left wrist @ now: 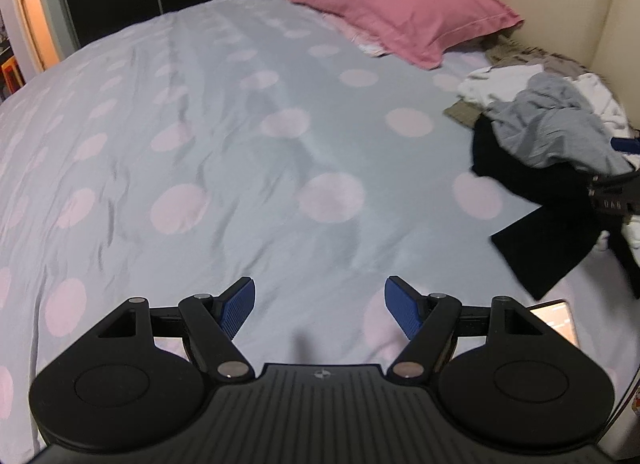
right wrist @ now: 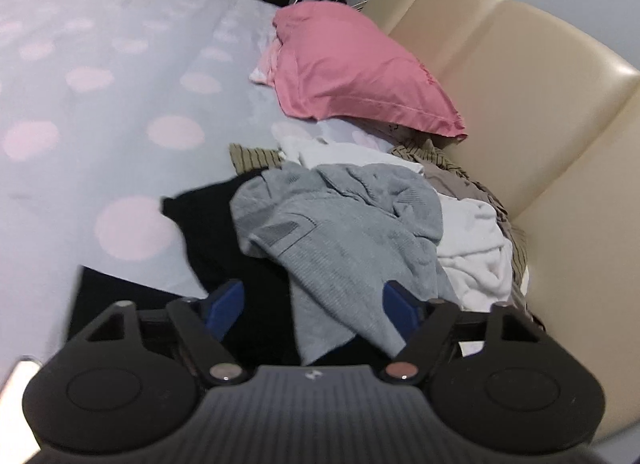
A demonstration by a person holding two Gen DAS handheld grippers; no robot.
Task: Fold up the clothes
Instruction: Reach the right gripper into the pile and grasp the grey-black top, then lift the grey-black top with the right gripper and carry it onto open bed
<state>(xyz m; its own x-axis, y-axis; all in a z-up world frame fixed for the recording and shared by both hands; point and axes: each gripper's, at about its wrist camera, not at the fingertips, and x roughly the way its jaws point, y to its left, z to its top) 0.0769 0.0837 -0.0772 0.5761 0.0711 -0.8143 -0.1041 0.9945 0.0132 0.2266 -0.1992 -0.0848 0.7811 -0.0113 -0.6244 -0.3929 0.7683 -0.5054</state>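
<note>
The bed (left wrist: 224, 136) is covered with a pale blue sheet dotted with large pink circles. At its head a pink pillow (left wrist: 404, 8) leans near the cream padded headboard (right wrist: 520, 112).

The clothes lie in a loose pile (right wrist: 360, 216) on the bed, between the pillow and the near edge, right against the headboard. On top is a crumpled grey top (right wrist: 344, 240). Under it a black garment (right wrist: 224, 240) spreads out toward the open sheet, one flat part of it reaching onto the blue. White pieces (right wrist: 472, 248) sit on the headboard side of the pile, and an olive striped piece (right wrist: 256, 158) pokes out at the pillow end.

The left gripper (left wrist: 319, 306) hovers over bare sheet, well apart from the pile, its blue pads (left wrist: 239, 310) spread wide with nothing between them. It is released.

The right gripper (right wrist: 314, 310) is down at the near end of the pile. Its jaws stand wide, and a hanging fold of the grey top and some of the black garment lie in the gap between them. The pads (right wrist: 224, 306) do not press on the cloth, so it is released too.

A bright screen of some device (left wrist: 558, 320) lies on the bed just beside the left gripper.
</note>
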